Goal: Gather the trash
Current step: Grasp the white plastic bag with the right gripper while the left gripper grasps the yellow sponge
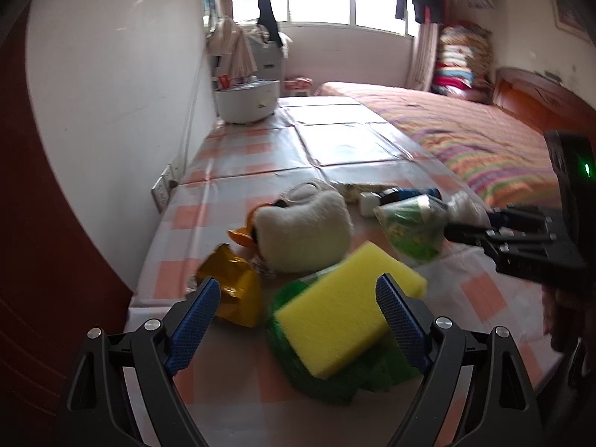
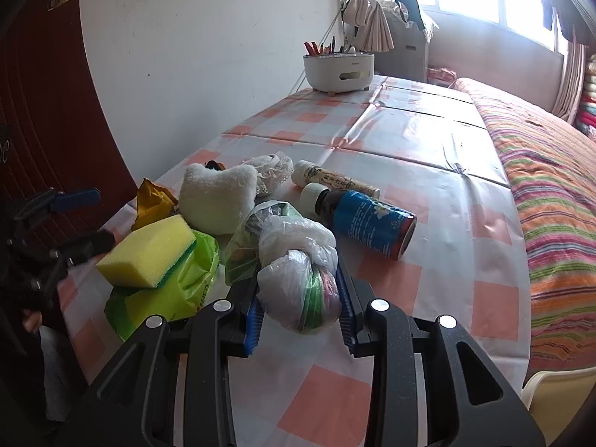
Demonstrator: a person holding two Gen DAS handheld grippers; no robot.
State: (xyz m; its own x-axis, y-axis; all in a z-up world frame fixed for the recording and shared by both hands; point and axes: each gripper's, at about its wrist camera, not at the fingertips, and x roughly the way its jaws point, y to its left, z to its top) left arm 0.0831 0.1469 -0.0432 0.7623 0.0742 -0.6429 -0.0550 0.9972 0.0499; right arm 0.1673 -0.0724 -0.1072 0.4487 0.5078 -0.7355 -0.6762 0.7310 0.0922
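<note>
My right gripper (image 2: 300,285) is shut on a knotted clear plastic bag of scraps (image 2: 298,279), its blue pads pressing on both sides. In the left wrist view the right gripper (image 1: 458,229) reaches in from the right with that bag (image 1: 406,223). My left gripper (image 1: 298,287) stands open just above a yellow and green sponge (image 1: 346,309) that lies on a green plastic bag (image 1: 298,365). A crumpled gold wrapper (image 1: 234,290) lies by its left finger. The right wrist view has the left gripper (image 2: 87,219) at the far left, beside the sponge (image 2: 149,253).
A white plush toy (image 2: 216,197), a blue-labelled bottle (image 2: 368,227) and a printed tube (image 2: 335,182) lie on the checked tablecloth (image 2: 409,141). A white basket (image 2: 339,70) stands at the far end. A striped bed (image 2: 551,186) runs along the right, a dark red door (image 2: 37,111) on the left.
</note>
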